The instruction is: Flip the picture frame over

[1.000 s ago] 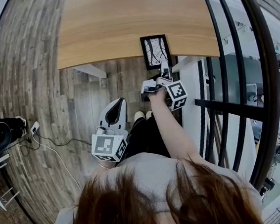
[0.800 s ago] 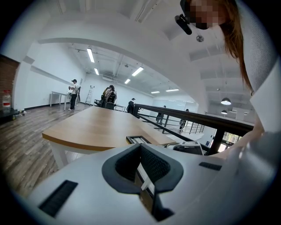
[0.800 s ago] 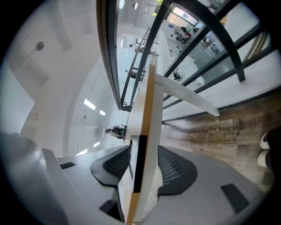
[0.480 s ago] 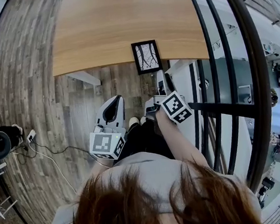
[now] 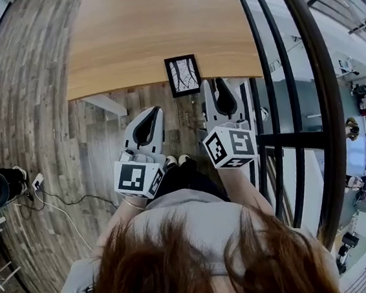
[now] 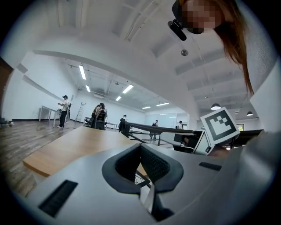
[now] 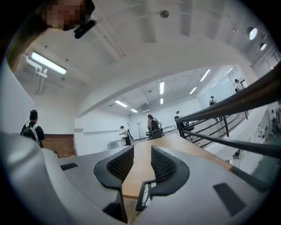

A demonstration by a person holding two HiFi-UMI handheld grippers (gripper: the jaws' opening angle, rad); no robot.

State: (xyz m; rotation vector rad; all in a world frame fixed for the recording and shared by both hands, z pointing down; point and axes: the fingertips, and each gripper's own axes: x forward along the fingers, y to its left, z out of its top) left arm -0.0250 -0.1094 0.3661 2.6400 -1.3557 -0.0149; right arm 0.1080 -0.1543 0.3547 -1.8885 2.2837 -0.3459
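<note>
Head view, looking down. A light wooden rectangular table [image 5: 145, 29] fills the upper centre, over a grey-brown plank floor [image 5: 41, 92]. A black metal railing [image 5: 295, 98] of curved bars runs down the right side, just beside the right gripper [image 5: 217, 82]. A white table support [image 5: 108, 103] shows under the near edge. A thin pale cable [image 5: 62, 201] trails across the floor at lower left.

The black rectangular picture frame [image 5: 182, 75] lies flat at the table's near edge, right of centre. Its black-and-white branch-like print faces up. Its long axis runs up and down the frame, slightly tilted, with the near short end at the table edge.

Both grippers hover below the table edge, apart from the frame. The left gripper [image 5: 157, 109] is at centre left, its jaw tips together and holding nothing. The right gripper's jaws stand apart and are closing; only the tabletop and a frame corner appear beyond the gap.

Each marker cube [image 5: 139, 178] carries square black-and-white patterns.
</note>
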